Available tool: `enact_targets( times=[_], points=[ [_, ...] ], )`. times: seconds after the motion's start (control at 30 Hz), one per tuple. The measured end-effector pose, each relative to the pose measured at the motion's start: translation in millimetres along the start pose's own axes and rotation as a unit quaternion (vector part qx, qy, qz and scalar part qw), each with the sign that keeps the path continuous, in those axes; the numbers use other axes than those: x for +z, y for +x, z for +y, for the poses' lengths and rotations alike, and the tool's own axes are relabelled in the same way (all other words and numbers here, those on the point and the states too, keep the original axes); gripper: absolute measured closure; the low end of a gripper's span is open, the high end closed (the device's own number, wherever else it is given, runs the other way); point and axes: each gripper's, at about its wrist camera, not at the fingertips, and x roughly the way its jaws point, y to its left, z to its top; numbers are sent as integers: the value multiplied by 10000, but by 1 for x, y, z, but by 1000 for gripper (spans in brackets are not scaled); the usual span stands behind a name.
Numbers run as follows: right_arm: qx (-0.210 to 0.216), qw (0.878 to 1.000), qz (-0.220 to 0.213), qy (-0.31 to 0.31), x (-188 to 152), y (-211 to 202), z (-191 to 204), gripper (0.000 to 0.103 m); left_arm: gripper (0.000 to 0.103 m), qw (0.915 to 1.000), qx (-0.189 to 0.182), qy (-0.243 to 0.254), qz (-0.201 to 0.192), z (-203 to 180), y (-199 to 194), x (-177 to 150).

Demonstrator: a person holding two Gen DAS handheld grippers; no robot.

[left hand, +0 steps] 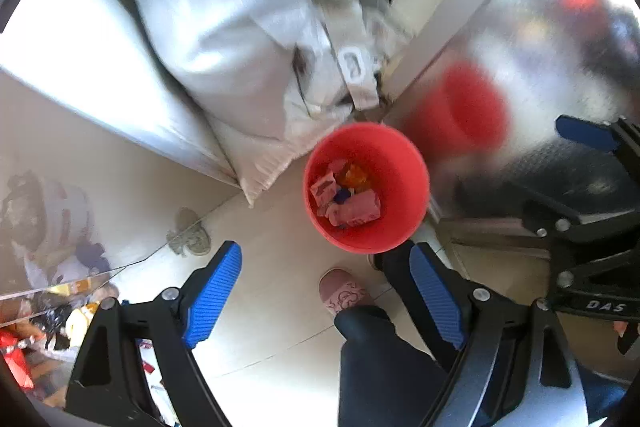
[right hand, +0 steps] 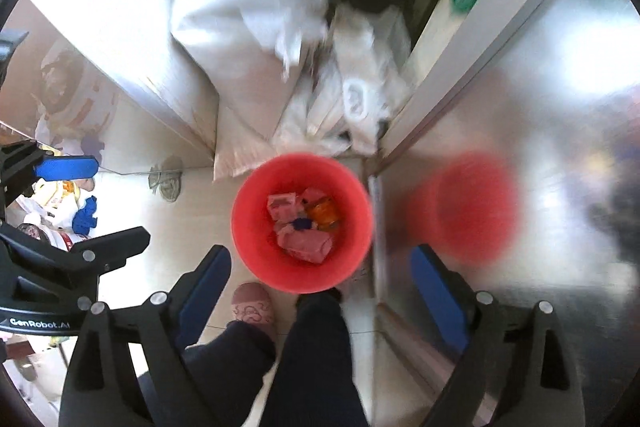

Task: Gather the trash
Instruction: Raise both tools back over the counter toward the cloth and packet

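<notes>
While both grippers are hanging wide open and empty, left gripper (left hand: 326, 297) and right gripper (right hand: 324, 291) are hovering over the red bin (right hand: 302, 223) holding pink wrappers (right hand: 306, 241).

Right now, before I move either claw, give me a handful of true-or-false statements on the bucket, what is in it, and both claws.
1. The red bucket stands on the floor in front of the person's feet. True.
2. The bucket is empty. False: pink wrappers and an orange wrapper lie in it.
3. The left claw is shut on a wrapper. False: it is open and holds nothing.
4. The right claw is open and holds nothing. True.
5. White plastic bags are piled behind the bucket. True.
</notes>
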Motion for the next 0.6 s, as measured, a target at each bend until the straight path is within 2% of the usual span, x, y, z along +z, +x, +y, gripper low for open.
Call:
enact_targets(
  times=[0.23,0.33,0.6],
  points=[
    [-175,9986,-502,-78,25,-120,-6,4,18,9971,189,-182,-715,-15,-133,11],
    [-250,9951,-961,-1,35,-171,-12,1,18,9939,293,-285,-1021,-18,-180,21],
    [-392,9884,-1448,255,62,-245,-30,1,18,9869,368,-83,-1569,-33,-265,62]
  ],
)
